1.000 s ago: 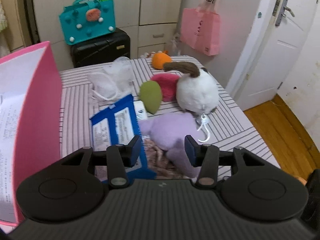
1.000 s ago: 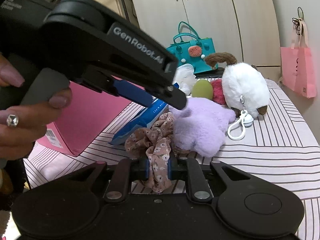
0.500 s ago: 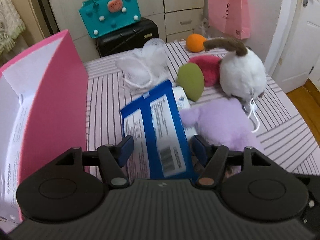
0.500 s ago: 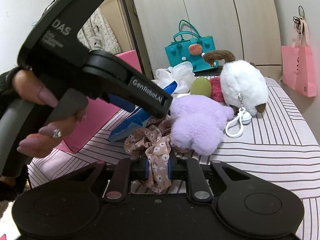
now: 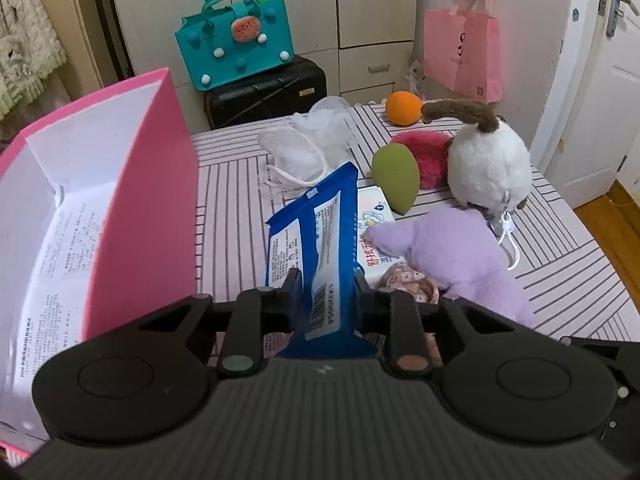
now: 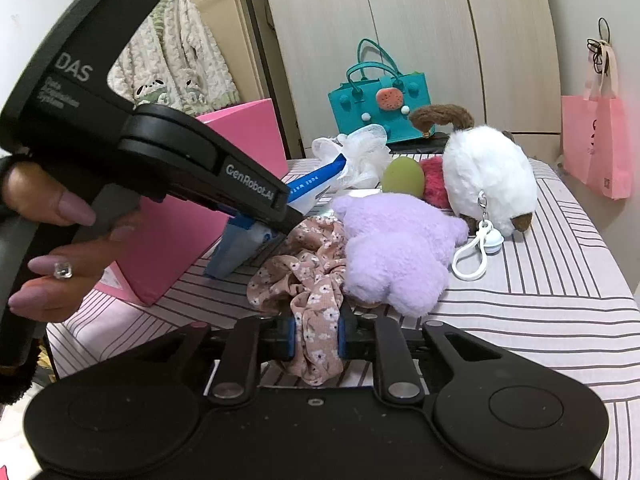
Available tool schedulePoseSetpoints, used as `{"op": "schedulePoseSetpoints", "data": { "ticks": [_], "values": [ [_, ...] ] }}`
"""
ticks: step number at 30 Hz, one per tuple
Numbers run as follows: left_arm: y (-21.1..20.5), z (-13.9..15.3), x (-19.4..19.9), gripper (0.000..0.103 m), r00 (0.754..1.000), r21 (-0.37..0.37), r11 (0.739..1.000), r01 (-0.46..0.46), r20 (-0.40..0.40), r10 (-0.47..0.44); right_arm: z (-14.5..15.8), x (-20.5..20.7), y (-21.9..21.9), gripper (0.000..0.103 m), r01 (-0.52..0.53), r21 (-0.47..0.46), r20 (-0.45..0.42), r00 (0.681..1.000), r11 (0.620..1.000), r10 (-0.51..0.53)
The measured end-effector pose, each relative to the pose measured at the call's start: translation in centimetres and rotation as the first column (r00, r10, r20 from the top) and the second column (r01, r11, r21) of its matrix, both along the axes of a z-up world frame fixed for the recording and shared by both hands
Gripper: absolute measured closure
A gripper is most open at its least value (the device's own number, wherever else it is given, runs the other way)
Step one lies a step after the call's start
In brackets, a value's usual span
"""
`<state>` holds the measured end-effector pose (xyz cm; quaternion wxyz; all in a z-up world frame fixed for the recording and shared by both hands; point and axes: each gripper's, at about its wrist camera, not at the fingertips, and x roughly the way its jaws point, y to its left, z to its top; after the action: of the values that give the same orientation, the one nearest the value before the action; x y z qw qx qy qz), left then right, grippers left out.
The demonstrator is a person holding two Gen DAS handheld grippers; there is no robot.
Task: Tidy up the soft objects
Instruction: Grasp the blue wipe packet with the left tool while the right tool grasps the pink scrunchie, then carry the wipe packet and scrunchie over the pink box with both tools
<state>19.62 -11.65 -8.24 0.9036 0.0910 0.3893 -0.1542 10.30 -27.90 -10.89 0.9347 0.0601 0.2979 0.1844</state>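
Blue pack stands tilted between the closing jaws of the left gripper, its pads on both sides, beside the pink box. Right gripper is clamped on the floral scrunchie, which touches the purple plush on the striped bed.

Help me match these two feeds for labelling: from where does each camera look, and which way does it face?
Left wrist: sits on the left tongs, looking down over the striped bed at the blue packet they are closing on; no hand shows.
Right wrist: sits on the right tongs, facing the wardrobe, gripping the floral scrunchie; the left hand shows.
Shared: purple plush, pink box, teal bag.
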Motion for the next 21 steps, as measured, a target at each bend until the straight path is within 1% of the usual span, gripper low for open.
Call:
{"op": "schedulePoseSetpoints", "data": {
  "ticks": [2, 5, 7, 10, 13, 17, 19, 21],
  "values": [
    [0.3, 0.3, -0.3, 0.086, 1.000, 0.004, 1.000, -0.005, 0.012, 0.005, 0.2, -0.2, 0.2, 0.085, -0.002, 0.002, 0.008, 1.000, 1.000, 0.002],
    [1.1, 1.0, -0.8, 0.089, 0.999, -0.005, 1.000, -0.022, 0.037, 0.022, 0.5, -0.5, 0.6, 0.085, -0.022, 0.022, 0.017, 1.000, 0.999, 0.022],
    [1.6, 1.4, -1.2, 0.090, 0.999, -0.024, 0.999, -0.020, 0.042, 0.021, 0.7, -0.7, 0.9, 0.085, -0.035, 0.026, 0.021, 0.999, 0.999, 0.034],
    [2.1, 1.8, -1.9, 0.090, 1.000, -0.044, 0.999, 0.004, 0.017, -0.003, 1.3, -1.2, 1.2, 0.085, -0.040, 0.020, 0.041, 0.998, 0.999, 0.039],
    [2.3, 2.1, -2.6, 0.091, 1.000, -0.047, 0.999, 0.021, 0.011, -0.020, 1.9, -1.6, 1.1, 0.085, -0.044, 0.027, 0.052, 0.998, 0.999, 0.043],
    [2.9, 2.5, -3.4, 0.091, 0.999, -0.054, 0.998, 0.043, -0.001, -0.043, 2.7, -2.4, 1.0, 0.085, -0.041, 0.006, 0.056, 0.998, 0.999, 0.040],
    [3.2, 2.9, -3.7, 0.091, 0.998, -0.058, 0.997, 0.055, -0.012, -0.055, 3.0, -2.5, 1.1, 0.085, -0.044, -0.004, 0.041, 0.998, 0.999, 0.044],
    [3.5, 3.2, -4.1, 0.091, 0.997, -0.063, 0.996, 0.065, -0.026, -0.067, 3.2, -2.2, 1.0, 0.085, -0.057, -0.004, 0.005, 0.998, 0.998, 0.057]
  ]
}}
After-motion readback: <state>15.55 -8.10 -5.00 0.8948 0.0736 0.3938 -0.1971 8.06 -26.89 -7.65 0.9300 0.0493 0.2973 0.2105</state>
